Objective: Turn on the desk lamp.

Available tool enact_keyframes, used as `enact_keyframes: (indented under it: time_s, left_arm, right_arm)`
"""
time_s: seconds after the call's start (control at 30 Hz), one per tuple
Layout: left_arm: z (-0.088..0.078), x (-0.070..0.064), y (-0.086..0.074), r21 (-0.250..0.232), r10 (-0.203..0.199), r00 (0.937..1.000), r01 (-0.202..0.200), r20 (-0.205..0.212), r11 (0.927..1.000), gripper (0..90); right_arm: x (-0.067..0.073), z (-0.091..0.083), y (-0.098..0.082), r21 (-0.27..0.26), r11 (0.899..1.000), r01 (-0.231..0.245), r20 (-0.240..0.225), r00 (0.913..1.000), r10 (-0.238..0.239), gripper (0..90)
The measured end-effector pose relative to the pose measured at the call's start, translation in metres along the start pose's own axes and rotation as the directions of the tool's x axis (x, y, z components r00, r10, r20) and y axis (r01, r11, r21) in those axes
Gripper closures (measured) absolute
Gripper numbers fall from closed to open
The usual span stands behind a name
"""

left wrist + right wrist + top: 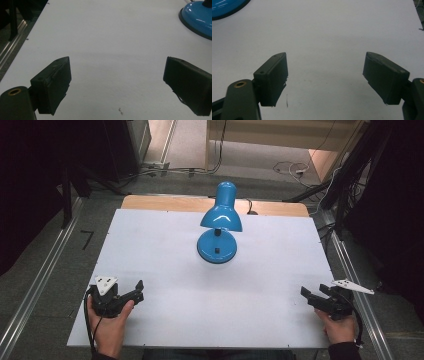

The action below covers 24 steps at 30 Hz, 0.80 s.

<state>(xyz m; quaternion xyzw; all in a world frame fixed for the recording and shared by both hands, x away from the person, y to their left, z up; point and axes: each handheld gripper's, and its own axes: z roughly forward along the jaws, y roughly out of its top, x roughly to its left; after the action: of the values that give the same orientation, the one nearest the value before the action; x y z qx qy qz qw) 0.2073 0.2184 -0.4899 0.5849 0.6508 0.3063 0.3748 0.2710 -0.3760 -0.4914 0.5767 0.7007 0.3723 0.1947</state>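
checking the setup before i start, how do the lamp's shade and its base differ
The shade is a bell that narrows to a rounded neck at the far end; the base is a low round dome. The shade is held up and tilted, its open mouth facing down toward the person's side; the base sits flat on the white table. The base carries a small dark switch on top; none shows on the shade. Both are the same glossy blue.

We seem to be in a lab or recording room, not a home. A white board (165,245) lies on a wooden table (150,202) as a bare work surface. Metal rails (37,285) run along the left and right edges on grey floor. Loose cables (290,169) trail past the far edge, dark stands (345,195) beside them.
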Motion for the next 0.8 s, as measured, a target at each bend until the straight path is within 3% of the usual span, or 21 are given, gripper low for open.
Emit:
enact_keyframes:
  time_s: [0.5,0.8]
  left_arm:
    - [0.003,0.002,-0.001,0.006,-0.027,0.9995,0.027,0.014,0.9996,8.5]
    - [0.005,0.001,-0.003,0.016,-0.025,0.9995,0.024,0.019,0.9996,8.4]
  right_arm:
    - [0.012,0.005,0.006,-0.013,1.0,0.026,-0.018,0.9995,-0.026,18.5]
    - [0.021,0.01,0.014,-0.016,0.999,0.047,-0.028,0.9985,-0.047,18.4]
